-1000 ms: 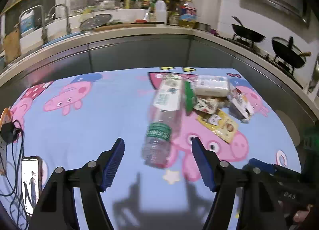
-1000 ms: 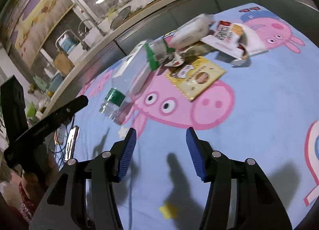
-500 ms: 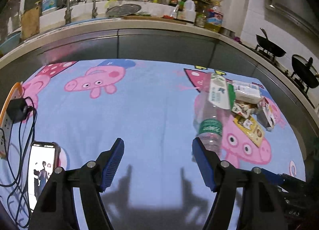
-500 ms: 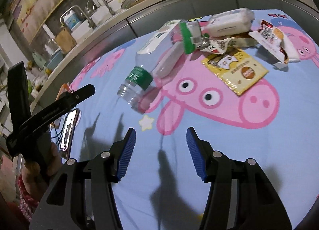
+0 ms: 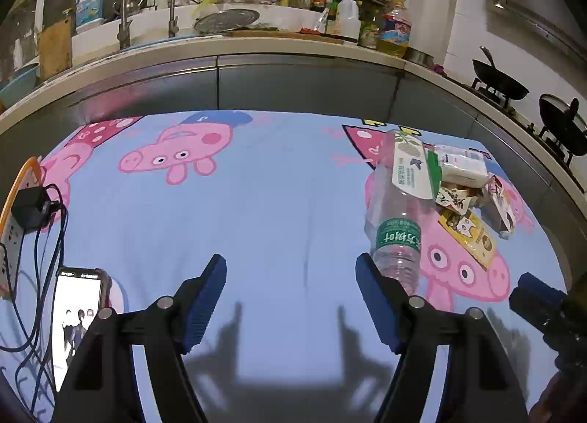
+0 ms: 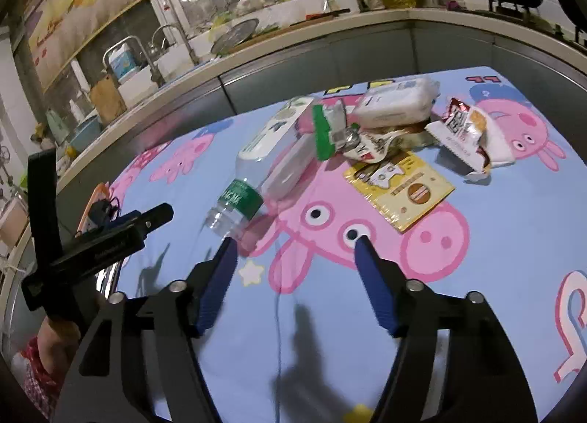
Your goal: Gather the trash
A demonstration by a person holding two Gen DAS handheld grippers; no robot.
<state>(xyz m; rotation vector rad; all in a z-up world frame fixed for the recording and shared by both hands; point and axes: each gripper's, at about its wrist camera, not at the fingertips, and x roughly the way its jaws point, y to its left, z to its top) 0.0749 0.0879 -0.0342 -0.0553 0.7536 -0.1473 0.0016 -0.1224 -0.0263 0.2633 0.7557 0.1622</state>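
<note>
Left gripper (image 5: 290,298) angled down over the blue pig-print cloth (image 5: 279,203), jaws opening, spread wide, nothing between them; its right pad sits just in front of the bottle (image 5: 398,236) mouth end in this view (contact cannot be told). Phone (image 5: 75,316) and cables (image 5: 44,250) lie on the cloth at far left, screen lit. Right gripper (image 6: 293,276) also tilted down, jaws opening, wide apart, empty, over the big pink pig print. A hand (image 6: 55,331) at the left edge of the right view grips the other tool's handle. Trash sits in one cluster on the cloth's far right part: clear bottle lying on its side, green band near the open neck, neck toward the grippers; beside it a white pack (image 6: 398,102), crumpled wrappers (image 6: 370,144), a yellow sachet (image 6: 401,190) lying flat, a red-white snack bag (image 6: 464,129). Bottle looks empty (clear through). Counter (image 5: 256,50) behind, with sink and pans.
</note>
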